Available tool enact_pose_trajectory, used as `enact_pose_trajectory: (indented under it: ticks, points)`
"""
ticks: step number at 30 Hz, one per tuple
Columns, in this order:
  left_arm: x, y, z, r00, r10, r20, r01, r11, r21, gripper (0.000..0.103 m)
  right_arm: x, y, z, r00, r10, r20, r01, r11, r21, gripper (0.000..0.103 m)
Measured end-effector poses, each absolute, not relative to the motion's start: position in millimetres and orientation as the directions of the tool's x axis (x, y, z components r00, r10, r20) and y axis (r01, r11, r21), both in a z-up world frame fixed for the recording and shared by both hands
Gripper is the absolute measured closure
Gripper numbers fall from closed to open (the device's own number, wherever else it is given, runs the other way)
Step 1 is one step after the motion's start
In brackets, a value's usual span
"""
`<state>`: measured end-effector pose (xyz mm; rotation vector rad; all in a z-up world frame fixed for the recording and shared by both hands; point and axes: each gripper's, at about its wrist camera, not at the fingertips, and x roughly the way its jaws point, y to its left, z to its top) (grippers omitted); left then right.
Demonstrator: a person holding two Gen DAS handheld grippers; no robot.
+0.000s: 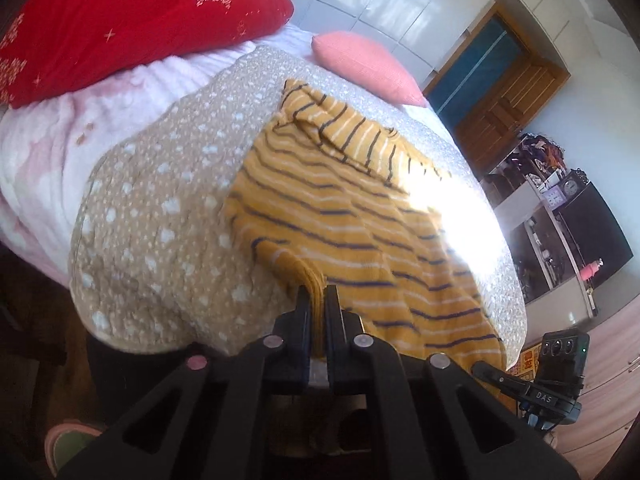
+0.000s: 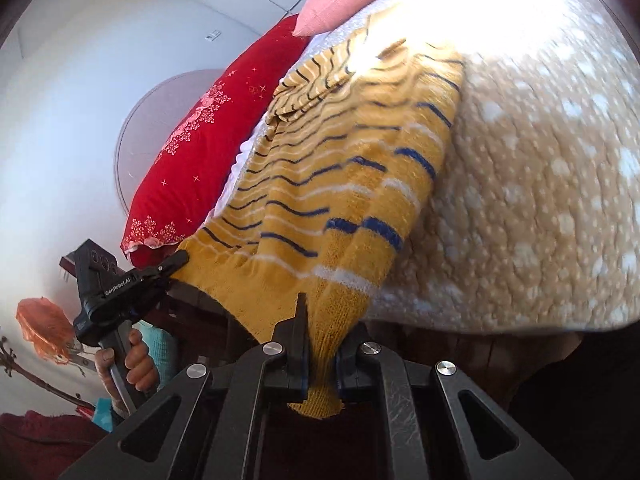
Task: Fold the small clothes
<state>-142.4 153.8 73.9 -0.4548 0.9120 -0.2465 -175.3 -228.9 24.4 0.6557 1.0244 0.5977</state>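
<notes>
Both tools were matte black. The left gripper point(image 1: 316, 292) had two flat, narrow fingers mounted on angular linkage arms with triangular cut-outs, joined by round silver pivot pins, one of them tinted pink. The right gripper point(image 2: 320, 320) was built the same way, with silver pins and thin blue pads lining the insides of its fingers. Seen from the right wrist, the left tool carried a boxy camera head and white "GenRobot.AI" lettering along its body, above a black pistol handle wrapped by a hand point(image 2: 134, 360).
</notes>
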Motion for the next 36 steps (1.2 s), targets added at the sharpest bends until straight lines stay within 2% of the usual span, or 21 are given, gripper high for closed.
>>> enact_pose_trajectory:
  ticks: [7,12,16,20,22,25,26,28,29,30,33,35,36]
  points:
    - [-57.8,137.4,108.4,0.638,-0.361,-0.680,0.062,0.905,-0.422,0.098,-106.1,-228.2,79.3,0.451,0.717,-0.531,-0.256,0.674,0.693,0.093]
    - [35.6,112.4,119.1,0.647,-0.320,-0.692,0.080,0.931,-0.356,0.098,-15.8,-228.2,105.3,0.520,0.650,-0.554,-0.248,0.736,0.630,0.093]
    - [118.9,96.7,106.8,0.630,-0.273,-0.727,0.051,0.949,-0.311,0.097,72.2,-230.6,93.5,0.543,0.601,-0.586,-0.153,0.757,0.635,0.093]
    - [185.3,93.3,71.2,0.563,-0.255,-0.786,-0.003,0.951,-0.311,0.097,143.2,-238.9,61.0,0.541,0.536,-0.648,-0.039,0.785,0.618,0.092]
    - [205.4,98.0,54.8,0.537,-0.268,-0.800,-0.029,0.942,-0.335,0.095,168.6,-246.2,39.2,0.523,0.536,-0.663,0.021,0.769,0.639,0.090]
    - [225.1,109.9,42.5,0.511,-0.328,-0.795,-0.039,0.915,-0.402,0.092,190.4,-264.6,18.1,0.520,0.583,-0.624,0.092,0.688,0.720,0.085]
    - [228.2,112.5,44.2,0.512,-0.348,-0.785,-0.035,0.905,-0.424,0.088,196.3,-267.6,12.7,0.521,0.597,-0.610,0.107,0.663,0.741,0.084]
    - [233.0,120.0,51.0,0.533,-0.367,-0.762,-0.034,0.891,-0.453,0.073,206.5,-271.1,5.2,0.524,0.618,-0.587,0.128,0.624,0.771,0.076]
    - [234.5,127.3,56.8,0.558,-0.368,-0.744,-0.043,0.883,-0.468,0.058,211.6,-273.4,2.7,0.527,0.626,-0.575,0.136,0.605,0.784,0.076]
    - [234.7,131.8,62.0,0.574,-0.367,-0.732,-0.050,0.876,-0.479,0.051,216.8,-274.4,0.8,0.529,0.635,-0.562,0.146,0.585,0.798,0.075]
    - [234.7,149.3,78.4,0.600,-0.367,-0.711,-0.072,0.860,-0.505,0.048,223.2,-287.3,-2.7,0.537,0.662,-0.523,0.171,0.521,0.836,0.073]
    - [229.5,156.9,87.0,0.609,-0.352,-0.711,-0.079,0.865,-0.495,0.047,225.4,-287.7,-3.4,0.552,0.665,-0.503,0.189,0.487,0.853,0.067]
    - [224.7,158.3,89.6,0.610,-0.339,-0.716,-0.081,0.873,-0.482,0.045,225.5,-289.4,-1.9,0.560,0.666,-0.493,0.195,0.472,0.860,0.061]
